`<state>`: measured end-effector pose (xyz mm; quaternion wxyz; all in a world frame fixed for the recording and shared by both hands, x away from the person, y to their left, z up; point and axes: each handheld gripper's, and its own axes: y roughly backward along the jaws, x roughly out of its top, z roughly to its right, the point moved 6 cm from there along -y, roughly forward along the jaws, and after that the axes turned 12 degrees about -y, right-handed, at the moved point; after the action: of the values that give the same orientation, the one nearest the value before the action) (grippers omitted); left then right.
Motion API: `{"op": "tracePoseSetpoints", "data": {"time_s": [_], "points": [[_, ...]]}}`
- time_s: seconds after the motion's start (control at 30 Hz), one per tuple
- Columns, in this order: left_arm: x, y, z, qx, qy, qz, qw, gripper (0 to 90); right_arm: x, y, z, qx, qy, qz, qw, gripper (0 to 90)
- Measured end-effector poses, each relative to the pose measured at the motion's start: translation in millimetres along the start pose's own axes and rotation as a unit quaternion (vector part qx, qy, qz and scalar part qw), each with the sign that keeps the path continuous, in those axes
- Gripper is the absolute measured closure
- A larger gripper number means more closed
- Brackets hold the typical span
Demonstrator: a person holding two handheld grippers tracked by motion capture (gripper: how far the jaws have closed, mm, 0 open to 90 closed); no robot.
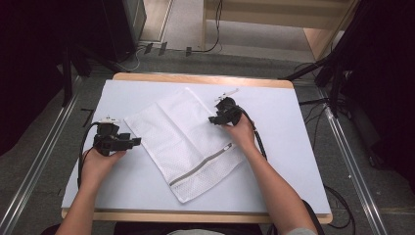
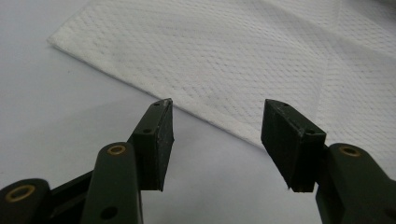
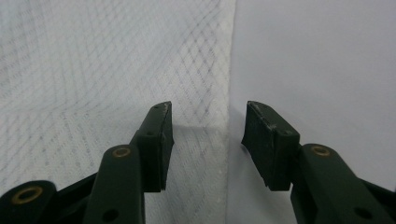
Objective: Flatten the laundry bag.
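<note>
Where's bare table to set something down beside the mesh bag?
Free patches: the near left corner of the white table, between the left claw and the front edge; the far left corner; the whole right strip past the right claw. Crowded: the middle, where the white mesh laundry bag lies flat between both claws.

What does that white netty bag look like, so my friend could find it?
Look at the table with the white cover; the mesh bag lies flat and slanted in its middle, between the left gripper and the right gripper. It is the only cloth thing there: white netting with a grey zipper across its near end.
</note>
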<state>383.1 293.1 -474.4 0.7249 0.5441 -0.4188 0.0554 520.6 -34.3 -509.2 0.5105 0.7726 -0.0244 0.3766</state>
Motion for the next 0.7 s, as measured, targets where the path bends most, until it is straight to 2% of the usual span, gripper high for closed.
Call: {"op": "tracePoseSetpoints", "data": {"time_s": [0.03, 0.13, 0.3, 0.5, 0.57, 0.7], "points": [[0.1, 0.1, -0.1, 0.0, 0.001, 0.001, 1.0, 44.6, 0.2, -0.5, -1.5, -0.009, 0.003, 0.002, 1.0, 55.6], [0.3, 0.6, -1.2, 0.0, 0.003, 0.002, 1.0, 44.6, -0.6, -0.1, -5.8, -0.008, 0.011, 0.001, 0.9999, 67.2], [1.6, -0.5, -0.1, -0.002, 0.0, 0.003, 1.0, 44.6, -3.6, 1.4, -9.8, 0.006, -0.011, -0.003, 0.9999, 87.8], [3.9, -1.8, 1.1, -0.004, -0.003, 0.004, 1.0, 44.6, -5.7, 5.8, -3.7, 0.016, -0.033, -0.016, 0.9992, 89.9], [5.1, -2.5, 1.4, -0.006, -0.002, 0.005, 1.0, 44.6, -6.3, 7.9, 1.4, 0.008, -0.04, -0.013, 0.9991, 89.8], [7.9, -5.8, 3.0, -0.011, -0.007, 0.005, 0.9999, 45.0, -9.9, 12.6, 14.0, 0.01, -0.057, -0.012, 0.9982, 89.4]]}}
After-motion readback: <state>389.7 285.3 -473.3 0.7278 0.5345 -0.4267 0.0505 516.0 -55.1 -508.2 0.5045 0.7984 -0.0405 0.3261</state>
